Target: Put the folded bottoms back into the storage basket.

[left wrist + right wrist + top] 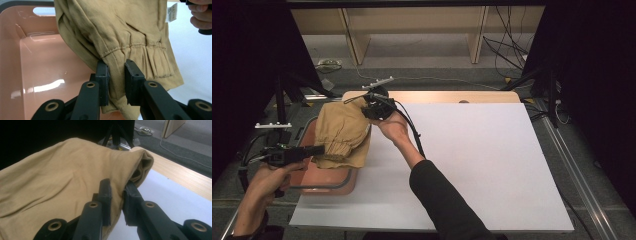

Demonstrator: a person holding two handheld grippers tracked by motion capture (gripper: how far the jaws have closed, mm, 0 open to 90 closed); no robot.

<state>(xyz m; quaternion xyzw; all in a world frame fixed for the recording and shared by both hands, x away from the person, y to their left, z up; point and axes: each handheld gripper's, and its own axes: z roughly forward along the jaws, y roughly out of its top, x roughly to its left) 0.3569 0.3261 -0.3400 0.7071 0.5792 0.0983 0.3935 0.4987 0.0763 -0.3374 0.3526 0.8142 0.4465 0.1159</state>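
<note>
Both claws were clamped on the tan gathered-cuff cotton garment (343, 132), left gripper (314, 151) at its near hem over the pink plastic tub (329, 181), right gripper (371, 107) at the far end, its long axis running between them off the white worktop's (472, 160) left edge.

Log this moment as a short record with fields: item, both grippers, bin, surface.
item: tan garment, bunched, stretched between both grippers
left gripper: shut on garment beside its gathered cuff
right gripper: shut on garment's far folded end
bin: pink bin under garment, the part in view empty
surface: white sheet on wooden table
</note>
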